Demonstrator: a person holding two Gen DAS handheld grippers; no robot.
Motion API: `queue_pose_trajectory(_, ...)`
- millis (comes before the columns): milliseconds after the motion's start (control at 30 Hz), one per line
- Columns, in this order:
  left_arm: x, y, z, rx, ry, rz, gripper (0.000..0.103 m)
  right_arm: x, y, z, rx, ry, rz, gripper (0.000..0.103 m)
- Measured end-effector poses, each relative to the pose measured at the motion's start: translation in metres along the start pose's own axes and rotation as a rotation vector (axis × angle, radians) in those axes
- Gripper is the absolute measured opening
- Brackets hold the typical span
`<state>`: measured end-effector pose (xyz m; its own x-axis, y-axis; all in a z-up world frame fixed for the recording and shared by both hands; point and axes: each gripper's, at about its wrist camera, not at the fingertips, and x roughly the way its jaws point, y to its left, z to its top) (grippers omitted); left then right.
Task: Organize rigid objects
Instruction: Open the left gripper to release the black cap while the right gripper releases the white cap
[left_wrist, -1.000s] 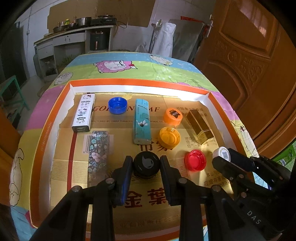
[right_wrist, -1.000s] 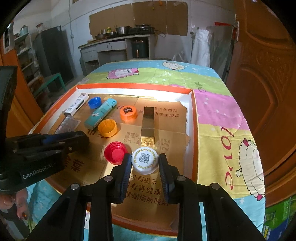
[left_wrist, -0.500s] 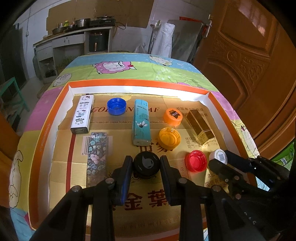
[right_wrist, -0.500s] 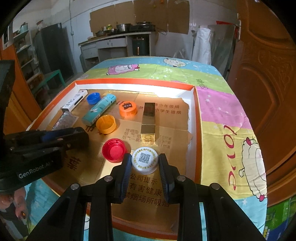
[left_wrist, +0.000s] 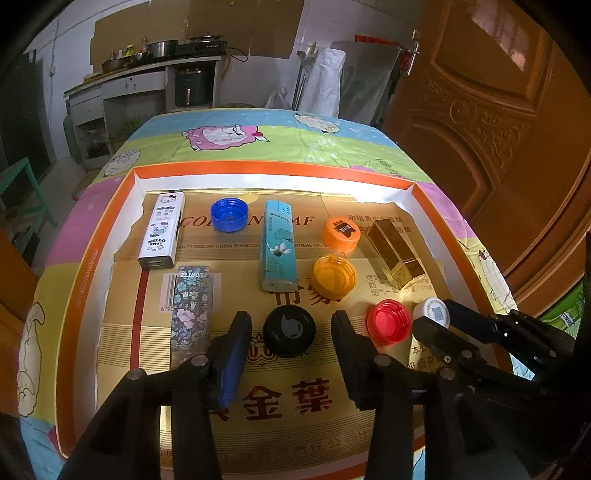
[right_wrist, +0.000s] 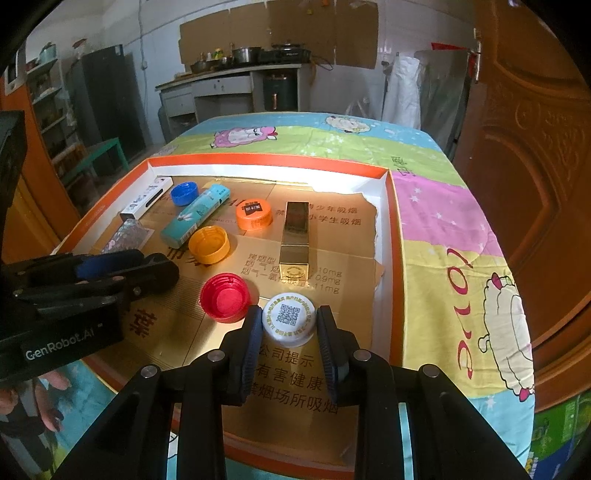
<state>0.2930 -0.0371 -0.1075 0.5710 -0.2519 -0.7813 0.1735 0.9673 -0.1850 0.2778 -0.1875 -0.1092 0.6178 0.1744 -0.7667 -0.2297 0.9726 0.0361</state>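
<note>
A black cap (left_wrist: 289, 331) lies on the cardboard tray floor (left_wrist: 280, 402). My left gripper (left_wrist: 290, 332) straddles it; its jaws are opening and stand clear of the cap on both sides. A white cap with a QR code (right_wrist: 289, 318) sits near the tray's right wall, and my right gripper (right_wrist: 289, 326) is shut on it. In the left wrist view the white cap (left_wrist: 432, 313) shows at the tip of the right gripper (left_wrist: 436, 317), beside a red cap (left_wrist: 388, 321). The red cap (right_wrist: 224, 295) lies just left of the white one.
Further back in the tray lie a yellow cap (left_wrist: 334, 276), an orange cap (left_wrist: 341, 233), a blue cap (left_wrist: 229, 214), a teal box (left_wrist: 279, 249), a gold box (left_wrist: 395, 253), a white Hello Kitty box (left_wrist: 162, 230) and a floral box (left_wrist: 192, 306). A wooden door (left_wrist: 498, 122) stands right.
My left gripper's jaws have spread apart and let go of the black cap, which stays where it was. The right gripper still holds the white cap.
</note>
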Motion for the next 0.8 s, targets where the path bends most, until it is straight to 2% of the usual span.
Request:
queue_pose_trajectory(233, -0.004, -0.001, 0.000, 0.007, -0.006, -0.001, 0.045, -0.006, -0.003, 0.000, 0.013, -0.008, -0.003, 0.032)
queue_pose_trajectory(367, -0.008, -0.002, 0.000, 0.011, -0.011, -0.001, 0.046, -0.011, -0.004, 0.000, 0.020, -0.018, -0.004, 0.042)
queue_pose_trajectory(500, -0.013, -0.004, -0.001, 0.014, -0.020, 0.000, 0.056, -0.018, -0.005, 0.001, 0.032, -0.029, -0.001, 0.045)
queue_pose_trajectory(567, -0.015, -0.004, -0.001, 0.016, -0.025, 0.001, 0.057, -0.021, -0.005, 0.001, 0.033, -0.035, -0.007, 0.054)
queue_pose_trajectory(800, -0.027, -0.006, -0.002, 0.016, -0.048, 0.001, 0.057, -0.032, -0.003, 0.001, 0.037, -0.051, -0.012, 0.055)
